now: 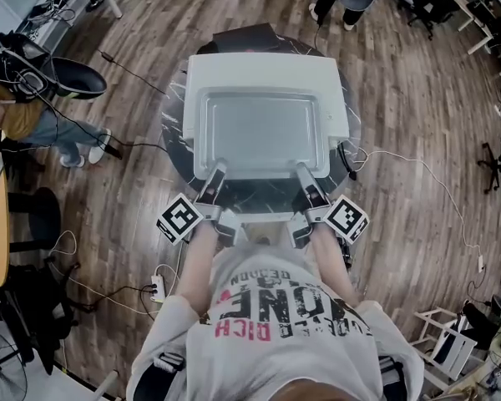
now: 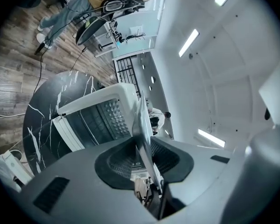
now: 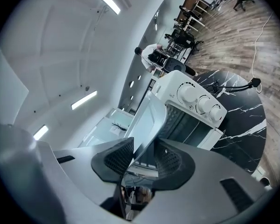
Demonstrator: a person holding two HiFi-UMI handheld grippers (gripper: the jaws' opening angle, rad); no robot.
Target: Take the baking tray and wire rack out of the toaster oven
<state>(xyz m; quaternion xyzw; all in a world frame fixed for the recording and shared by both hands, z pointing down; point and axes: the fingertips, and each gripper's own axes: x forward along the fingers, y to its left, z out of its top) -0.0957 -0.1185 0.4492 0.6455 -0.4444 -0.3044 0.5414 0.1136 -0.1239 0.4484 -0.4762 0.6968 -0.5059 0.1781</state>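
We clamp the baking tray (image 1: 263, 128) by its lower rim in left tongs (image 1: 216, 170) and right tongs (image 1: 301, 170); pulling unevenly could tilt it from either thin grip.

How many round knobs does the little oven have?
3, in a row on the oven front, seen in the right gripper view: upper knob, middle knob, lower knob. None seem hidden.
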